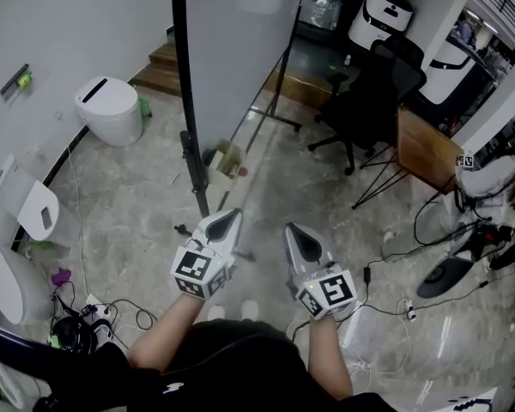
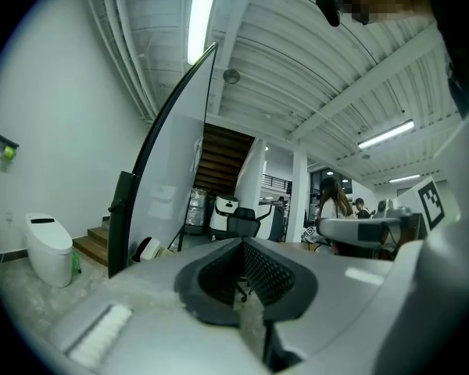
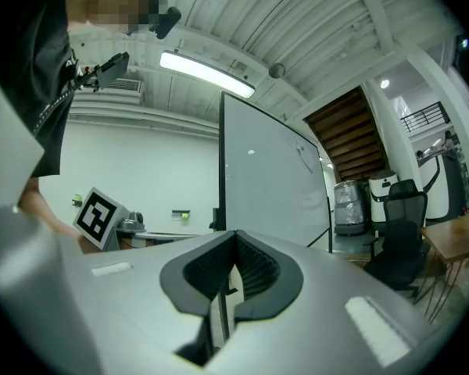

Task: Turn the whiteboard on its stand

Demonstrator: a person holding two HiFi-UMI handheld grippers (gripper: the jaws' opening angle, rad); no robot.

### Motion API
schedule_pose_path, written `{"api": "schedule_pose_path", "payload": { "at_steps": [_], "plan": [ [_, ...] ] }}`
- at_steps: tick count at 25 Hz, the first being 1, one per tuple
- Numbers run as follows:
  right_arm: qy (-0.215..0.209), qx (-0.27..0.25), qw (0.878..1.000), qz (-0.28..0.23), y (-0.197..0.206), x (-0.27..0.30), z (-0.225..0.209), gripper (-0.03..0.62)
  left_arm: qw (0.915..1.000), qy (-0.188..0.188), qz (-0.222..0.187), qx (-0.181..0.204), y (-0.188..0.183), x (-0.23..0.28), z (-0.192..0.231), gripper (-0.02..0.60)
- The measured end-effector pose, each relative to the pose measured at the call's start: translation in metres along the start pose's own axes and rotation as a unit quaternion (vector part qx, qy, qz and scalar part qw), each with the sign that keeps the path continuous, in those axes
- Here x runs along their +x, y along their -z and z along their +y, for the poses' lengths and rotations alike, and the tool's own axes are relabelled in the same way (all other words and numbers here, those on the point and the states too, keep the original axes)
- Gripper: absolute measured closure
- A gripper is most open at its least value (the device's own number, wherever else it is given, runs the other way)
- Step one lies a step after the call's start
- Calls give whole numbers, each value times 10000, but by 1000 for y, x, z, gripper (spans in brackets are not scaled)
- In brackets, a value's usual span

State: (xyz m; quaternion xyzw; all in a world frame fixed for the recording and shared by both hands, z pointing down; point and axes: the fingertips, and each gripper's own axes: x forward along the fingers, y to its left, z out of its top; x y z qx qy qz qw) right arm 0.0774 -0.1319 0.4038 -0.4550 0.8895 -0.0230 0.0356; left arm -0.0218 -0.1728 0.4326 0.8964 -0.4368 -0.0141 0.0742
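The whiteboard (image 1: pixel 232 41) stands upright on its black-framed stand (image 1: pixel 187 101) straight ahead of me, its grey panel seen nearly edge-on. My left gripper (image 1: pixel 230 217) is held low in front of the stand's foot, apart from it, jaws shut with nothing between them. My right gripper (image 1: pixel 294 232) hovers beside it to the right, also shut and empty. In the left gripper view the board (image 2: pixel 176 147) rises at left beyond the closed jaws (image 2: pixel 242 291). The right gripper view shows the board (image 3: pixel 270 186) behind its shut jaws (image 3: pixel 231 276).
A black office chair (image 1: pixel 369 101) and a wooden table (image 1: pixel 425 148) stand to the right of the board. A white bin-like unit (image 1: pixel 112 110) sits at left near wooden steps (image 1: pixel 163 67). Cables (image 1: pixel 412 307) trail over the floor on the right and lower left.
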Motion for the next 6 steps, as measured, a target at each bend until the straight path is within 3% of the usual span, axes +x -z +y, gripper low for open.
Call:
{"api": "schedule_pose_path", "payload": {
  "at_steps": [6],
  "plan": [
    [-91,-40,9999,62,2,8,-7,586,10000,21,-13,71,10,10,5,575]
  ]
}}
